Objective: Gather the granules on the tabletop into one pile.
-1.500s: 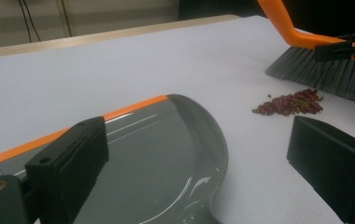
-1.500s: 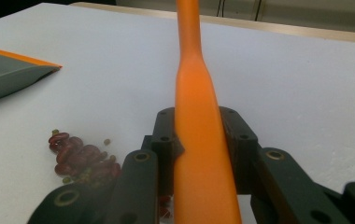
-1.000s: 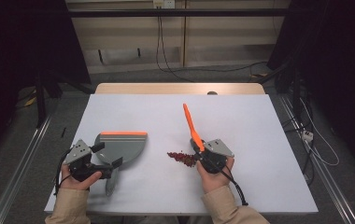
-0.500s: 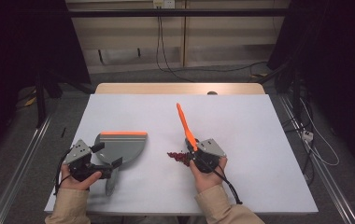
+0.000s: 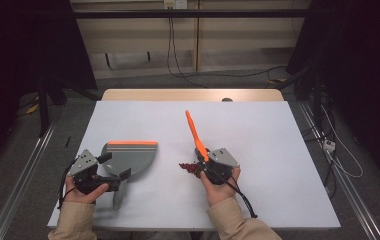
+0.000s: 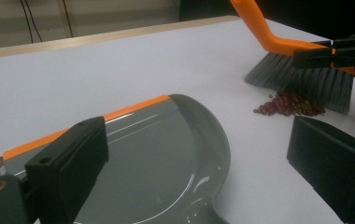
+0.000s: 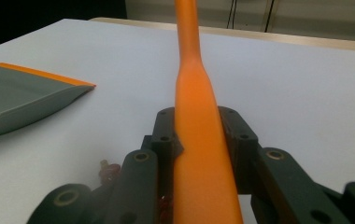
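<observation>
Right gripper (image 5: 204,167) was clamped on the brush (image 5: 194,134), handle leaning to 11 o'clock, bristles (image 6: 301,77) down just behind the red bits (image 6: 287,103) so a stroke would likely push them toward 9 o'clock. There the dustpan (image 5: 130,155) lay flat, orange lip (image 5: 132,143) at 12. Left gripper (image 5: 109,170) sat at its handle end, jaws looked wide, probably steadying the pan; grip unclear.
</observation>
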A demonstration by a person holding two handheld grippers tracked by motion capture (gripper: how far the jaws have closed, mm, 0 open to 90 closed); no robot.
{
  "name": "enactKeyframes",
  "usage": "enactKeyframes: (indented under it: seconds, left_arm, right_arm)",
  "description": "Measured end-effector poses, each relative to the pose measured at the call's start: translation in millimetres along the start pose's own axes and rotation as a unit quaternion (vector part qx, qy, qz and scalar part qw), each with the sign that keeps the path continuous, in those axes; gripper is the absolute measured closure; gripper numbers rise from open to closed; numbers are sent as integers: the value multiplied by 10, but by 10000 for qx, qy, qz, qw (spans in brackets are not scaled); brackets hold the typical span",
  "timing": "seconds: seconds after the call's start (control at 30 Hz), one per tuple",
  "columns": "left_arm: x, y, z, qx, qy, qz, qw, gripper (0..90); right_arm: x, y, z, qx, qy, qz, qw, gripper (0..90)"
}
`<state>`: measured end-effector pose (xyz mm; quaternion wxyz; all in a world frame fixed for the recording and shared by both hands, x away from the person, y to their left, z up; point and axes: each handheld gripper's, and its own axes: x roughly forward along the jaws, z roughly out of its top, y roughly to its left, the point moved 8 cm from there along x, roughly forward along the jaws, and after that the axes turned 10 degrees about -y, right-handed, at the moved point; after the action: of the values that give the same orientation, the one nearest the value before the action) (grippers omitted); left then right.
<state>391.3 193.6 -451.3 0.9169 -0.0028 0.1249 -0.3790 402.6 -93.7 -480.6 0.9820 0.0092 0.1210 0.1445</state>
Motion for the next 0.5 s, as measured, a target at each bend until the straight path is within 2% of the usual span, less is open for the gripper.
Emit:
enactKeyframes:
  seconds: [0.17,0.33,0.5]
  left_arm:
    - [-2,2,-1,-21,-6,9,10000,53]
    - [0,3,-3,15,6,-2,10000,53]
    - [-4,6,-3,1,1,5,10000,53]
  right_arm:
    - [20,35,6,12,35,80,10000,703]
    - [29,43,7,-20,11,56,10000,704]
    - [32,-1,16,-8,-12,39,10000,706]
